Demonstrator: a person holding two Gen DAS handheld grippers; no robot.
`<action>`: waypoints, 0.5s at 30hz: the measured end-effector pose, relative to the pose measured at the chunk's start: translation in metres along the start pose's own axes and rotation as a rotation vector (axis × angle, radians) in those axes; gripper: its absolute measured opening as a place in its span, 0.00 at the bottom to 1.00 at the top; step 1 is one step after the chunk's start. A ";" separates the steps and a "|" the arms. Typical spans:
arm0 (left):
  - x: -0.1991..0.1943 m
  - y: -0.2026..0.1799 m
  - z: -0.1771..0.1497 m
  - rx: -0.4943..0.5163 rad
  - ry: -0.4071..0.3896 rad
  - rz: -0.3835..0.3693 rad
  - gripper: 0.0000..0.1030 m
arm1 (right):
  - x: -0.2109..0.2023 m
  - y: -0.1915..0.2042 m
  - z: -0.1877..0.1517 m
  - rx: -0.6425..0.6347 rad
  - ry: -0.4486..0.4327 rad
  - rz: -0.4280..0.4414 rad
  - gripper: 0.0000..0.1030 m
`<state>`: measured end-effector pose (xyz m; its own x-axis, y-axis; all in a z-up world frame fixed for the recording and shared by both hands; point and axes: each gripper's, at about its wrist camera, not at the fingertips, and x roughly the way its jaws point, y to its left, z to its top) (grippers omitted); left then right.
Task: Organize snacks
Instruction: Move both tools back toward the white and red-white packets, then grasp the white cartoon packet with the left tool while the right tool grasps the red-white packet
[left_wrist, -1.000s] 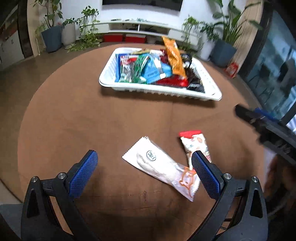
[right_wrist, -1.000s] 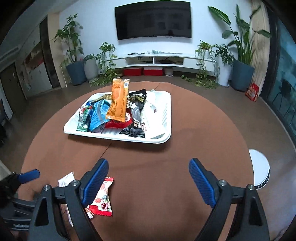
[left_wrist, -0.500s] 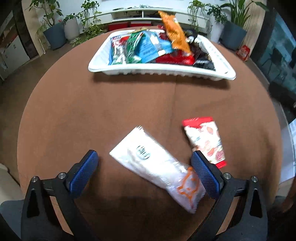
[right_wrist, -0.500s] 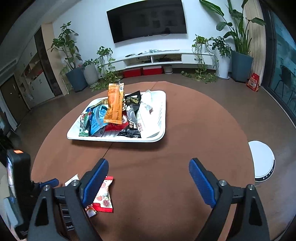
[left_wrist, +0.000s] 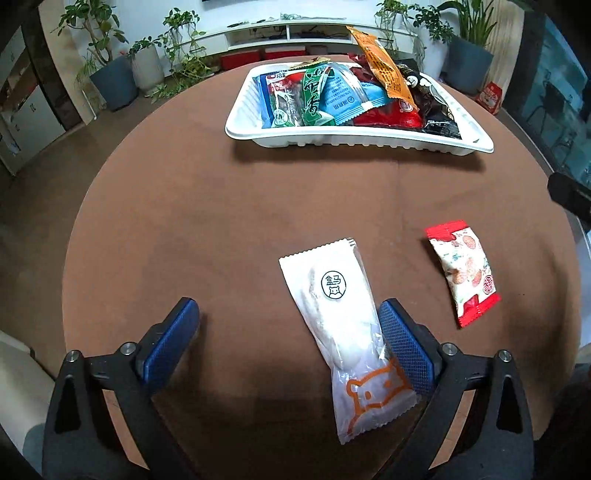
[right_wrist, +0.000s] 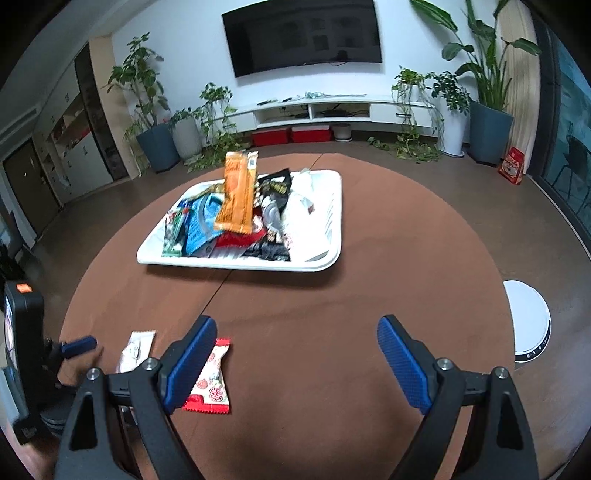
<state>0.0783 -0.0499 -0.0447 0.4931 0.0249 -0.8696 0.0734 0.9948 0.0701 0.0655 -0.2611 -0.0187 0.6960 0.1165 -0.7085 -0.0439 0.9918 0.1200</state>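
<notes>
White-wrapped snack (left_wrist: 343, 314) lies near side of the tray (left_wrist: 354, 142), by my left gripper (left_wrist: 288, 343), spread wide, perhaps grazing it; my right gripper (right_wrist: 295, 362) gapes empty

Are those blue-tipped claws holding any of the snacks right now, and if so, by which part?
Nothing is held. The left gripper is open, the white snack packet lying beside its right pad. The right gripper is open over bare table.

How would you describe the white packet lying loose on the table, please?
On the round brown table, nearer than the white tray of snacks, two packets lie loose. It is the longer white packet with an orange animal outline; the red-ended packet is shorter.
</notes>
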 end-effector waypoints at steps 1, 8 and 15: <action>0.001 0.001 -0.001 0.009 -0.003 0.003 0.91 | 0.001 0.002 -0.002 -0.008 0.000 -0.005 0.86; 0.004 0.015 -0.005 0.008 -0.028 -0.032 0.86 | 0.008 0.020 -0.018 -0.060 0.034 -0.036 0.78; 0.007 0.024 -0.002 0.023 -0.047 -0.027 0.83 | 0.024 0.055 -0.035 -0.163 0.082 -0.046 0.67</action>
<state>0.0819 -0.0257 -0.0504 0.5305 -0.0068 -0.8477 0.1066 0.9926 0.0587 0.0546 -0.2019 -0.0539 0.6395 0.0683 -0.7657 -0.1336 0.9908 -0.0232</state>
